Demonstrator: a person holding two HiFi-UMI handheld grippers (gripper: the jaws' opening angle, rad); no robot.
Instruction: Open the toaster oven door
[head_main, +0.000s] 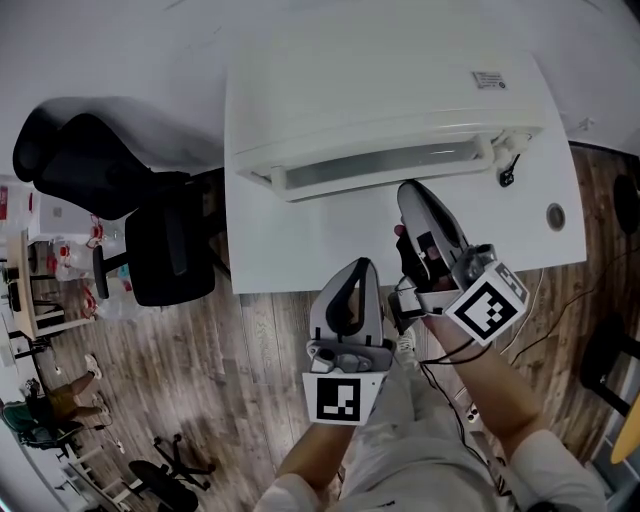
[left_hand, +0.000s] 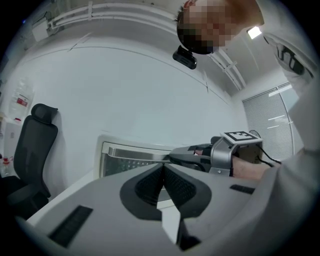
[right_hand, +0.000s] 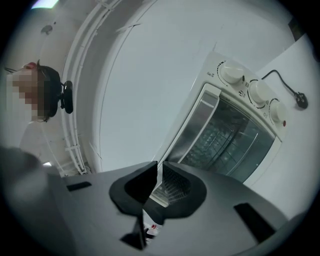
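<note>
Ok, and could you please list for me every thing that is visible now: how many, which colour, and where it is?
toaster oven: one, white, on the table, door shut
door handle: one, silver, along the door's top edge
knobs: three, white, in a row beside the glass door
plug: one, black, on the table at the oven's knob side
table: one, white, under the oven
office chair: one, black, on the floor left of the table
floor: brown, wood pattern
left gripper: one, grey, jaws shut and empty, near the table's front edge
right gripper: one, grey, jaws shut and empty, tip close to the door handle
</note>
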